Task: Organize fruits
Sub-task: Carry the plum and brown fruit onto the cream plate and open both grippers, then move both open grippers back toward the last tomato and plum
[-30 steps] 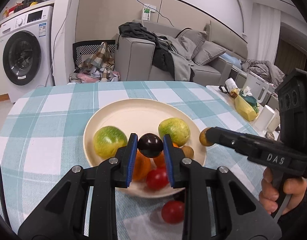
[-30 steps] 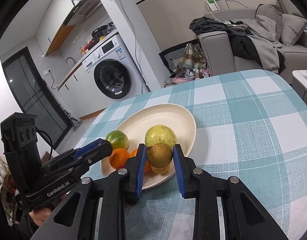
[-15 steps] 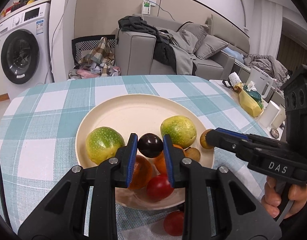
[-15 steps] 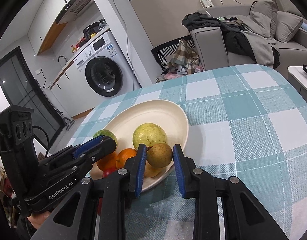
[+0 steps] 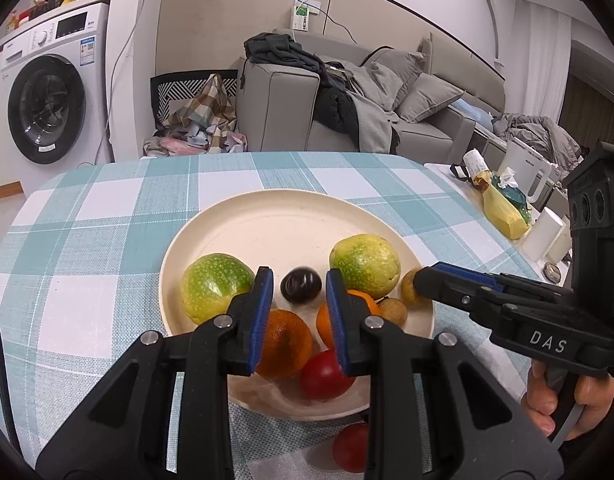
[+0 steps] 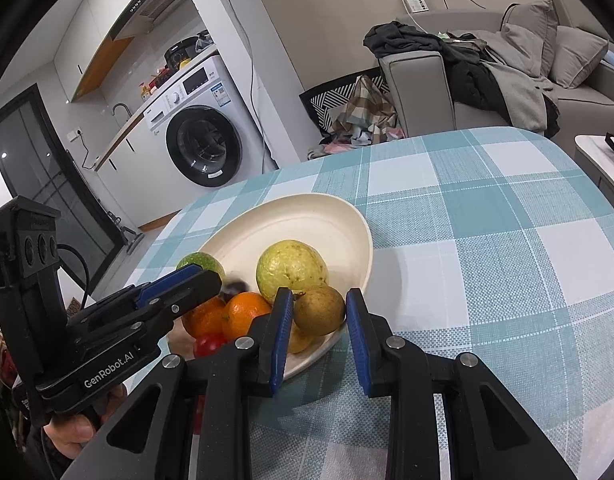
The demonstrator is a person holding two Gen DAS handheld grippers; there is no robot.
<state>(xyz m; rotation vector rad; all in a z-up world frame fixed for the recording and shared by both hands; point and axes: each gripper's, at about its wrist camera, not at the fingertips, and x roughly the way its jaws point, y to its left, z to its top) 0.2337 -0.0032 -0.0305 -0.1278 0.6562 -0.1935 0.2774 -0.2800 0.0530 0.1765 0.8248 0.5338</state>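
A cream plate on the checked table holds two green guavas, two oranges, a red tomato and small brown fruits. My left gripper is open over the plate; a dark plum lies loose between its blue pads, blurred. My right gripper is open at the plate's right rim, with a brown round fruit between its fingers, free of the pads. A second red tomato lies on the cloth in front of the plate.
The round table has a teal and white checked cloth. A side counter at the right holds a yellow bag, a kettle and white containers. A washing machine and a grey sofa stand behind.
Both grippers have opened. The left one let go of the dark plum over the plate. The right one released the brown fruit at the plate's rim.
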